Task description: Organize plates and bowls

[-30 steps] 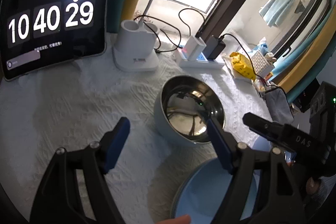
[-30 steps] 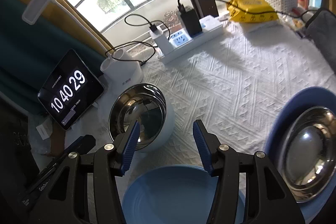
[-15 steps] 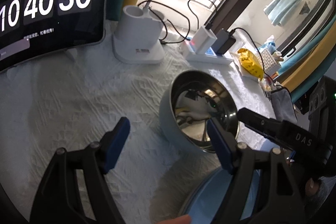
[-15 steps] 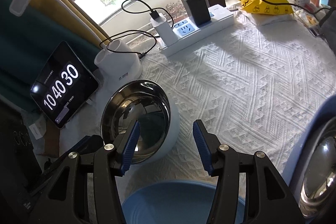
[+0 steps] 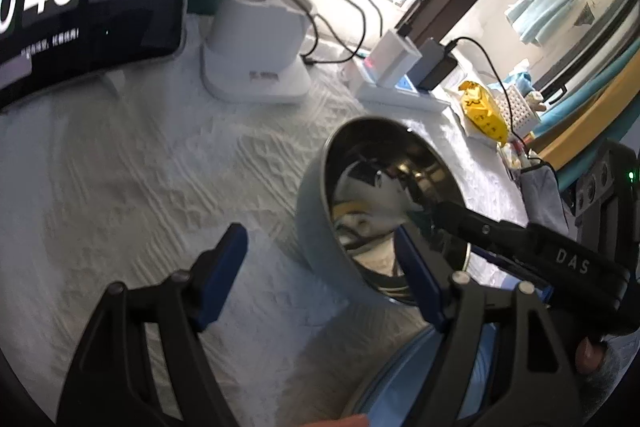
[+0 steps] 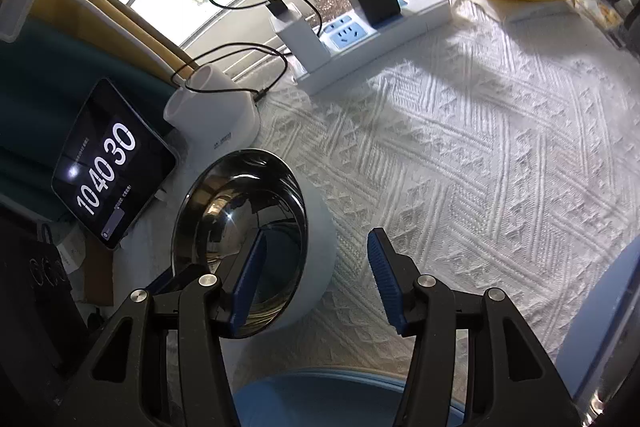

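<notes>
Steel bowl [image 5: 384, 203]: in your left wrist view it sits on the white textured cloth [image 5: 140, 187], pale outside, shiny lining, nothing in it but reflections; looks like the piece to be sorted
Left gripper [image 5: 320, 259]: jaws wide apart, holding nothing; one blue pad hangs over bare cloth, the other in front of the bowl's near rim, so I'd guess you're lining up on that rim
Blue plate [image 5: 404, 391]: only a sliver at the bottom edge, just beside the bowl; looks empty
Right view, bowl [image 6: 256, 235]: same bowl, close to the clock tablet [image 6: 108, 163] and the white stand [image 6: 212, 111]
Right gripper [image 6: 312, 271]: jaws about half open, empty; left pad over the bowl's inside, right pad outside over cloth, straddling the wall; can't tell if it's touching
Blue plate up front [image 6: 320, 395]: under the gripper, empty; probably the landing spot
Far right: another blue rim [image 6: 600, 307], contents cut off
</notes>
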The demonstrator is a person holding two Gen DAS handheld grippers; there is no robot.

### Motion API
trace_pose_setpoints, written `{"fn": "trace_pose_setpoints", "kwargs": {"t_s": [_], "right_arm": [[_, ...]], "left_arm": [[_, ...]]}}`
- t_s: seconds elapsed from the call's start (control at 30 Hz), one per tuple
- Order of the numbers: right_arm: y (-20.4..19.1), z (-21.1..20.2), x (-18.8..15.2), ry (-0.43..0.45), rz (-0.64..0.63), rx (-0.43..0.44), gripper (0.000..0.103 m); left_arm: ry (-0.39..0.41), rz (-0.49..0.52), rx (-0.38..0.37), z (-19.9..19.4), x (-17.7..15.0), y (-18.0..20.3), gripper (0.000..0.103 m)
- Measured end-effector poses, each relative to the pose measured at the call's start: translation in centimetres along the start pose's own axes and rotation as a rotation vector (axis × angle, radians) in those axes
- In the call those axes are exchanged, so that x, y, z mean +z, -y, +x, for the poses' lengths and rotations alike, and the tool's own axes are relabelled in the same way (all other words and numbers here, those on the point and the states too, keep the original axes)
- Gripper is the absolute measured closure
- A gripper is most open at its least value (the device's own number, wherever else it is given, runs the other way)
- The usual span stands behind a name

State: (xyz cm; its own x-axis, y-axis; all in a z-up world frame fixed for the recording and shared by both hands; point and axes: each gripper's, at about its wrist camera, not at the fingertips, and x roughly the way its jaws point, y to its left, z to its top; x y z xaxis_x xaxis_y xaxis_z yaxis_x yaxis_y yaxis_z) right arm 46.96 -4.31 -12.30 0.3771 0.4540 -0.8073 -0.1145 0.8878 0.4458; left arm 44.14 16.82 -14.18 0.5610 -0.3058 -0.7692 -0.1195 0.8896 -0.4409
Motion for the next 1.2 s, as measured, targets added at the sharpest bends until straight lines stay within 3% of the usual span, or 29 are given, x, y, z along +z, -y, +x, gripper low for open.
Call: {"fn": "trace_pose_setpoints", "kwargs": {"t_s": [0.27, 0.6, 1.2], "right_arm": [[-0.1, 1.6, -0.2, -0.040, 0.009, 0.017, 0.049], [-0.1, 2.4, -0.3, -0.062, 0.010, 0.043, 0.072], [-0.1, 1.0, -0.6, -0.047, 0.004, 0.030, 0.073]], "left_arm": [[-0.009, -0.038, -0.044, 0.5, -0.3, -0.2, 0.028], [-0.008, -0.009, -0.060, 0.6, -0.4, 0.6, 0.056], [0.000, 0.007, -0.068, -1.0, -0.3, 1.8, 0.058]]}}
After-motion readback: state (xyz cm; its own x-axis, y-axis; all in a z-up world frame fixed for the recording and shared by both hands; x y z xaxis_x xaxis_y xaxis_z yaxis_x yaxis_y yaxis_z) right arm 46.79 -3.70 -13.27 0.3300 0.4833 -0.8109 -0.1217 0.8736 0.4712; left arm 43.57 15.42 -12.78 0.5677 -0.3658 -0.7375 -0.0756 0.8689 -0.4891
